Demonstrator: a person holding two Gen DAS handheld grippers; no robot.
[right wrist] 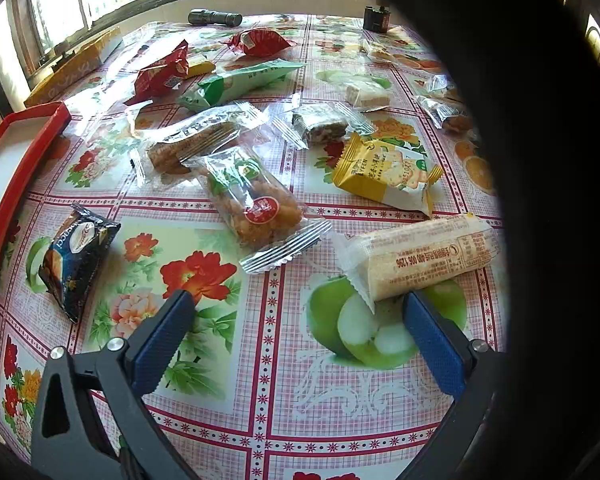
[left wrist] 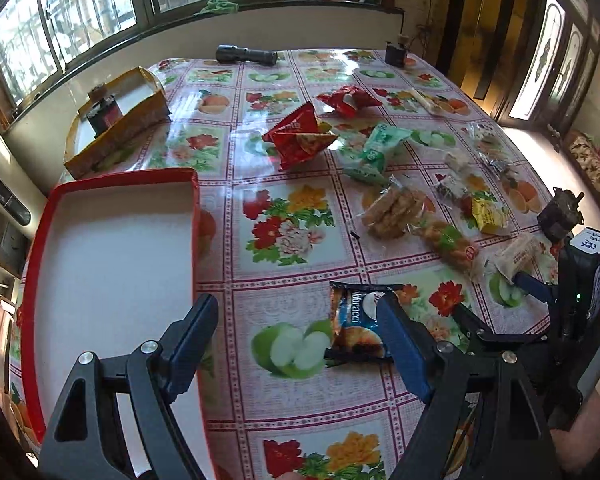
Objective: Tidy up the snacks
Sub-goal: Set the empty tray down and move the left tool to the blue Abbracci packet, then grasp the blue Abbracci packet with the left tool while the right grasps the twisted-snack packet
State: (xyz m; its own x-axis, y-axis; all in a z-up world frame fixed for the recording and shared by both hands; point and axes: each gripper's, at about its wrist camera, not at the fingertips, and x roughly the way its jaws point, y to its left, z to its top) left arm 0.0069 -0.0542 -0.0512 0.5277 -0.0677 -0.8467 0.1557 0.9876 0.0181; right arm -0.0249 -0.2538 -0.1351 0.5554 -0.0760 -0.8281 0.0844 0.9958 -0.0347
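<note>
Both hand-held grippers hang spread wide over the desk [right wrist: 260, 360], gripping nothing. The left hand-held gripper [left wrist: 296, 308] has the red tray [left wrist: 112, 172] at its left finger and a dark blue biscuit packet [left wrist: 354, 328] touching its right. The right hand-held gripper [right wrist: 296, 300] has a rice roll [right wrist: 424, 256] (clear wrapper) just ahead of its right finger

Bare tablecloth [left wrist: 292, 240] is lying open between the red tray [left wrist: 112, 184] on the left and the scattered snack packets on the right, leaving a clear lane running from near to far. The tray's inside is lying empty. A dark blue packet [left wrist: 352, 328] is sitting near, just right of that lane. Farther right, clear-wrapped biscuits [left wrist: 392, 212], a yellow packet [left wrist: 488, 216] and a long white bar [right wrist: 420, 256] are crowding together, leaving only narrow gaps. Red bags [left wrist: 300, 136] are blocking the far middle.
</note>
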